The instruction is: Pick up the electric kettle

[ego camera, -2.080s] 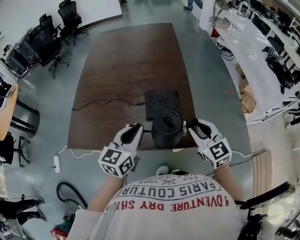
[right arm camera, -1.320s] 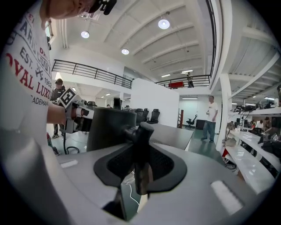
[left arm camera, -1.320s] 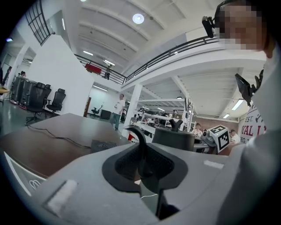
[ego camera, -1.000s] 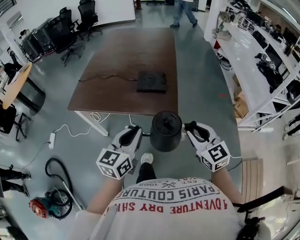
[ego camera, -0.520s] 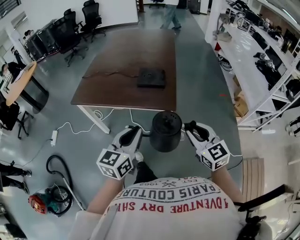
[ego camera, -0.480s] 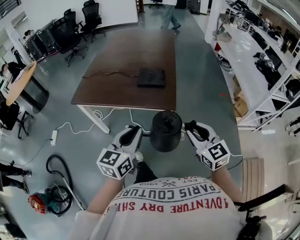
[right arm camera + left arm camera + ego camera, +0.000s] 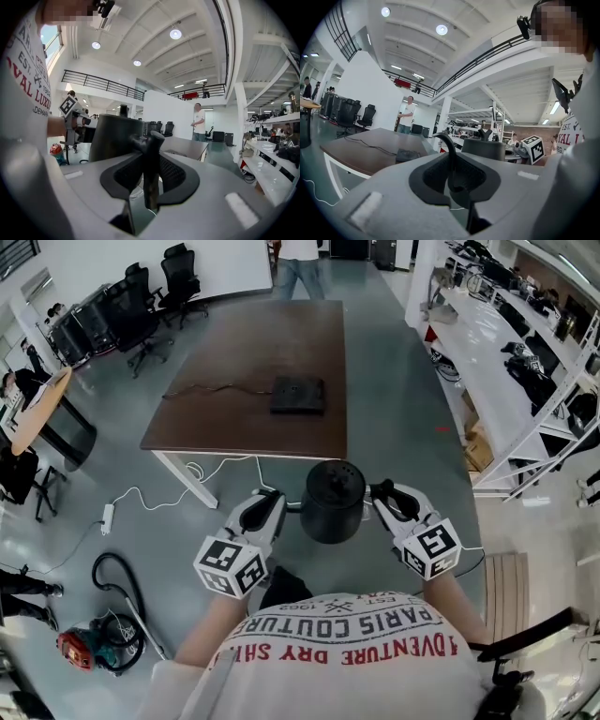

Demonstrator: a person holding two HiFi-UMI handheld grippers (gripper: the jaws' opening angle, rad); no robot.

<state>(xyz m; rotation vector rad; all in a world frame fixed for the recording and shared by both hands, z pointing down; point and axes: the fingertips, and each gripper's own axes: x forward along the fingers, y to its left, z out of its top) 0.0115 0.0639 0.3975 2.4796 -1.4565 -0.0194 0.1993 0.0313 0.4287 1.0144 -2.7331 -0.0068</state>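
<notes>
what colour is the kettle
The kettle is black all over; the head view shows it best.

head: above, steeply down | gripper views: close, forward, near level | shared: kettle, table

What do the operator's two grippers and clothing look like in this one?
Both the left hand-held gripper and the right hand-held gripper have light grey moulded shells with black jaw openings, each bearing a white cube with black square markers. The person wears a white T-shirt with red lettering.
</notes>
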